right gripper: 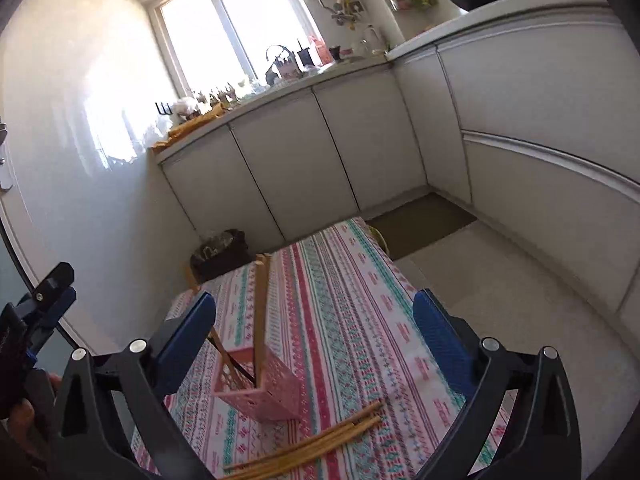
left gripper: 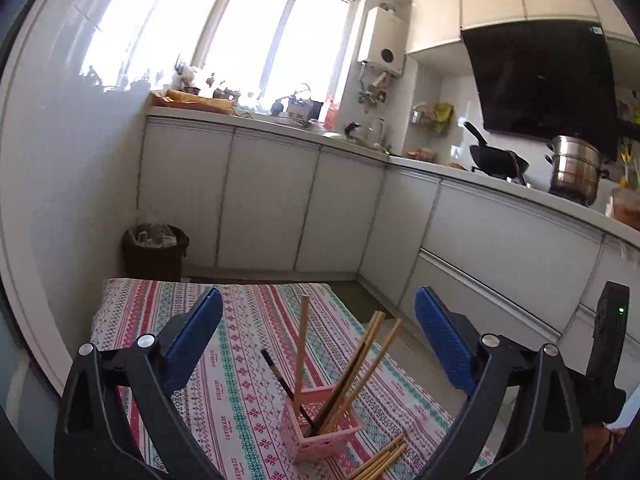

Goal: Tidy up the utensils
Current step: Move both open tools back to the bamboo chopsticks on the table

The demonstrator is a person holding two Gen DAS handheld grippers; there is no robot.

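Left gripper (left gripper: 318, 332): blue pads spread wide, nothing between them, held above the patterned tablecloth (left gripper: 248, 360). Right gripper (right gripper: 314, 330): likewise wide apart, empty, raised over the same cloth.

Pink holder (left gripper: 316, 426) standing on the cloth, below and between the left pads. Several chopsticks upright in it (left gripper: 301, 352), wooden ones leaning outward, one dark stick among them. Loose chopsticks (left gripper: 380, 460) lying flat on the cloth just beside the holder's near right corner, partly cut off by the frame edge.

Seen only from left wrist: range hood (left gripper: 540, 80), steel pot (left gripper: 576, 168) and black pan (left gripper: 496, 158) on the counter, water heater (left gripper: 382, 42) on the wall, all well apart from the table. Right gripper's body visible at far right edge, green light lit.

Seen better from right wrist: loose chopsticks (right gripper: 316, 440) nearly full length, fanned in a bundle, near ends running out of frame. Holder (right gripper: 260, 388) blurred, left of centre, close to the left pad. Left gripper's body at far left, fingers of a hand just visible below it. Brown floor mat (right gripper: 420, 224) beyond the table's far end.

Trash bin (left gripper: 154, 250) on the floor past the table's far left corner, in both views.

Pose: both grippers pointing forward along the table; right view tilted, horizon rolled.
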